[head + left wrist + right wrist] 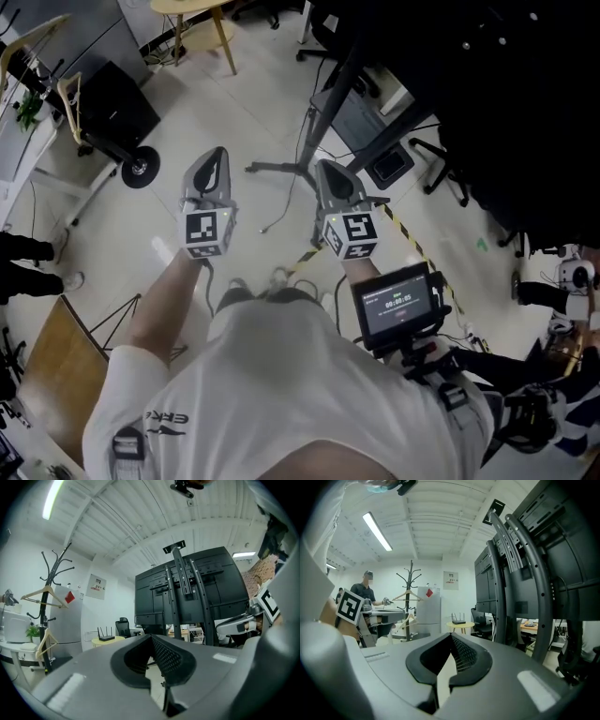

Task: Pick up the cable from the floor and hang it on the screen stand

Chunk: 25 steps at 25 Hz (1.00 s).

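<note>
A thin grey cable (278, 217) lies loose on the pale floor, just ahead of me and between my two hands. The black screen stand (324, 111) rises from floor legs right behind it, with the big dark screen (506, 103) at the upper right. My left gripper (218, 153) is shut and empty, held left of the cable. On the other side my right gripper (324, 167) is also shut with nothing in it, close to the stand's base. The stand's uprights fill the left gripper view (180, 573) and the right gripper view (520, 573). The cable is hidden in both gripper views.
A coat rack with wooden hangers (66, 94) and a wheeled base (139, 172) stand at the left. A round yellow table (192, 7) is at the back, office chairs (436, 159) at the right. Yellow-black tape (405, 232) crosses the floor. Another person (365, 590) stands far off.
</note>
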{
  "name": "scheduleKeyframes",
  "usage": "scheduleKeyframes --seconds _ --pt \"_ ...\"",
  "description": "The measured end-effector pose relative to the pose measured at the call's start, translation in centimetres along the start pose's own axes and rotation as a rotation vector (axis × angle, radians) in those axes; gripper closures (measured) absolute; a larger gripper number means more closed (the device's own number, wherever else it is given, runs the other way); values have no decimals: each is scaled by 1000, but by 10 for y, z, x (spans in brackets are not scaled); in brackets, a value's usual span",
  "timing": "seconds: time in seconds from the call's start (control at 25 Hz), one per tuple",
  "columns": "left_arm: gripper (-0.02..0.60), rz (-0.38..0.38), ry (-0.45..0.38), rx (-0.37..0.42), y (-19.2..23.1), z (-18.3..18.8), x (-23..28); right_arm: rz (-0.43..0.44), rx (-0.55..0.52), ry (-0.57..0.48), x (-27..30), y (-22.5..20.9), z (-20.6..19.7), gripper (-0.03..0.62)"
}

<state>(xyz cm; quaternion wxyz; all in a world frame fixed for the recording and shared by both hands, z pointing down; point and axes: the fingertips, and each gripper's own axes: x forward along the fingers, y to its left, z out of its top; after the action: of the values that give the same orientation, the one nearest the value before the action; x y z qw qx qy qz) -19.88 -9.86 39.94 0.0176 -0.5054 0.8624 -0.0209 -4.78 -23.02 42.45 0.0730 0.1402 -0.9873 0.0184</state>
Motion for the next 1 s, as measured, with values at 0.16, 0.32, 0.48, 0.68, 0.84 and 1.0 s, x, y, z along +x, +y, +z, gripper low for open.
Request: scheduleKeyframes --seconds 0.16,0.32,0.48,0.68,0.84,1.0 --pt "580 -24 45 5 -3 -24 10 -7 8 51 8 -5 -26 580" --pt "580 -53 122 -8 -3 -60 20 -13 9 103 18 -8 -51 580" --pt "580 -74 149 -3 0 -88 31 -14 -4 147 34 -10 -82 580" --pt "580 -102 199 -8 0 -147 36 -10 -8 191 47 -9 -135 580" --pt "580 -108 207 7 -6 -197 44 -10 2 230 57 -15 -196 580" --pt "580 -103 237 -5 -6 -275 52 -28 16 261 76 -27 -275 580"
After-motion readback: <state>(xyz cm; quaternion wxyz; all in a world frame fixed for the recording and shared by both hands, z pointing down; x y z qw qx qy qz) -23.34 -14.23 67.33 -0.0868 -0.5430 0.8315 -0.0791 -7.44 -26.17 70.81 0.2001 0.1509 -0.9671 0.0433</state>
